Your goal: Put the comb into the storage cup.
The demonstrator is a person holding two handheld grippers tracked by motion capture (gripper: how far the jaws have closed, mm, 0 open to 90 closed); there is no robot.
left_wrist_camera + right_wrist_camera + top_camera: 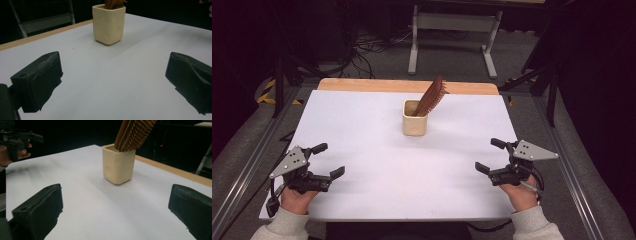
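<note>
White table [377,165] w/ wooden strip along far edge, dark room behind, grey stand legs [452,37] beyond. Cream cup [415,118] sits upright near table centre, toward far side; brown comb [431,96] stands in it, leaning right, teeth facing right. Left gripper [328,160] at near-left corner, jaws wide apart, nothing btwn them. Right gripper [488,156] at near-right, jaws also spread, holding nothing. Both well apart from cup, pointing inward twd it.
</note>
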